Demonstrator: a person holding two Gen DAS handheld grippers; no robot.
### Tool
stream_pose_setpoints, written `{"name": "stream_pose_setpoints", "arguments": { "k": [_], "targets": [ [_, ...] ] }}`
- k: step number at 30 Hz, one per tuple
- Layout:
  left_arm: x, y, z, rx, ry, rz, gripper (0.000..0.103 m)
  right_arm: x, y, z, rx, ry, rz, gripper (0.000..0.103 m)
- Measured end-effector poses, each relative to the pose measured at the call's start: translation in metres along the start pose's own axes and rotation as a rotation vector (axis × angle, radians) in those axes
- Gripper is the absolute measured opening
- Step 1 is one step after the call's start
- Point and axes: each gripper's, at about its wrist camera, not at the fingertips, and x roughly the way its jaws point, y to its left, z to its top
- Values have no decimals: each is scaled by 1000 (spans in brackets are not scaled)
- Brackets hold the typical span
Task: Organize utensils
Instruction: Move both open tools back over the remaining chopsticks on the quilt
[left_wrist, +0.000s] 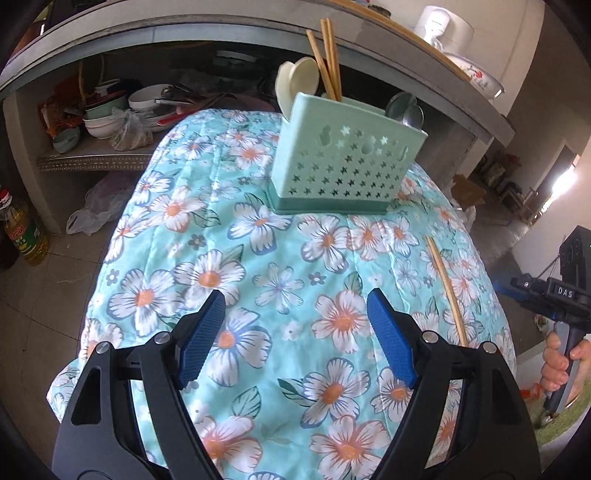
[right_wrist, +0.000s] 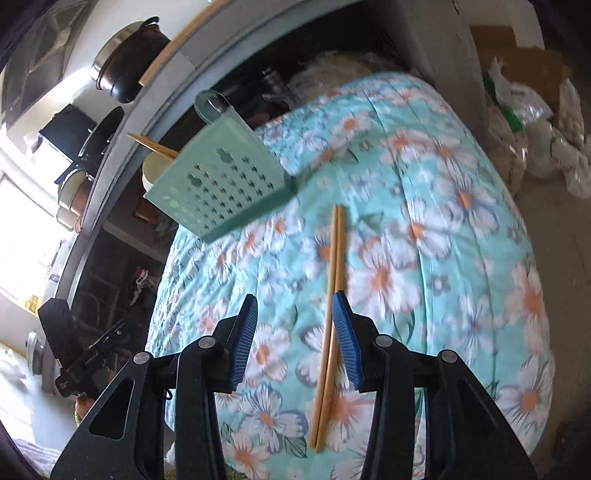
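Observation:
A mint-green perforated utensil holder (left_wrist: 343, 158) stands at the far side of the flowered tablecloth (left_wrist: 258, 258). It holds wooden chopsticks (left_wrist: 330, 59), cream spoons (left_wrist: 295, 83) and metal spoons (left_wrist: 406, 109). A pair of wooden chopsticks (right_wrist: 330, 314) lies on the cloth; it shows in the left wrist view (left_wrist: 447, 290) at the right. My left gripper (left_wrist: 295, 306) is open and empty above the cloth. My right gripper (right_wrist: 295, 306) is open, low over the cloth, with the chopstick pair just inside its right finger. The holder (right_wrist: 218, 184) is ahead of it to the left.
A concrete shelf behind the table holds bowls and plates (left_wrist: 122, 107). An oil bottle (left_wrist: 22, 232) and a plastic bag (left_wrist: 99, 206) are on the floor at left. Pots (right_wrist: 125, 62) sit on the counter. Bags and boxes (right_wrist: 532, 110) lie to the right.

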Motion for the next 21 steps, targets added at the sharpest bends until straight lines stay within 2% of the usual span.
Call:
{"name": "stream_pose_setpoints", "arguments": {
  "k": [3,6,21],
  "targets": [
    [14,-17,-5,33,41,-20,75,15,-19,-22,73,40,20,35],
    [24,-33,-8,69,72,-31,75,26,-27,-29,100,57,28,30],
    [46,-75,-17,117,155,-50,75,48,-49,-23,180,70,126,7]
  ]
}}
